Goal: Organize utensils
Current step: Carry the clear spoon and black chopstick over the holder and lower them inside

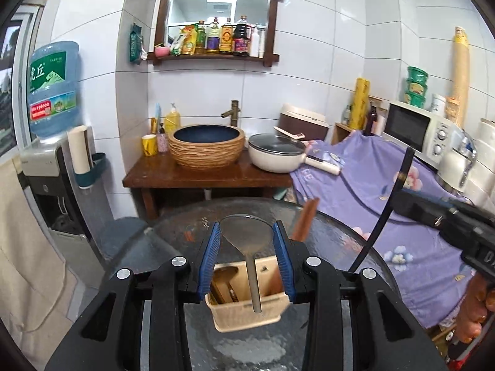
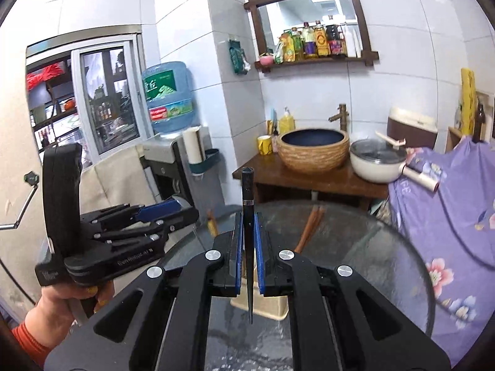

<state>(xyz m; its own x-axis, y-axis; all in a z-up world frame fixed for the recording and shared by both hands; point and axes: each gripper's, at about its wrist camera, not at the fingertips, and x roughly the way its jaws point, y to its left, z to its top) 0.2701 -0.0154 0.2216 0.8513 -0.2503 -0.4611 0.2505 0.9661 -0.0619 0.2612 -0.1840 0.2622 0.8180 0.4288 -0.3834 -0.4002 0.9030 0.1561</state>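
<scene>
The left gripper (image 1: 246, 259) has its blue fingers (image 1: 210, 256) wide apart, one on each side of a metal spoon (image 1: 247, 241). Whether they touch the spoon I cannot tell. The spoon stands bowl up, with its handle going down into a cream basket (image 1: 247, 315) on the round glass table (image 1: 337, 247). Brown wooden sticks (maybe chopsticks) sit in the basket's left part.

The right gripper (image 2: 246, 253) has its fingers (image 2: 237, 247) squeezed narrow on a black chopstick (image 2: 248, 216). The chopstick stands almost straight up, thick end on top and thin tip pointing down above the basket (image 2: 266, 306).

From the left camera, the right gripper (image 1: 439, 213) comes in from the right side, held up over the table edge, with the chopstick (image 1: 386, 210) slanting down. From the right camera, the left gripper (image 2: 173, 213) lies on its side, held by a hand (image 2: 62, 306) in an orange sleeve.

Two brown chopsticks (image 2: 311, 228) lie on the table farther back
</scene>
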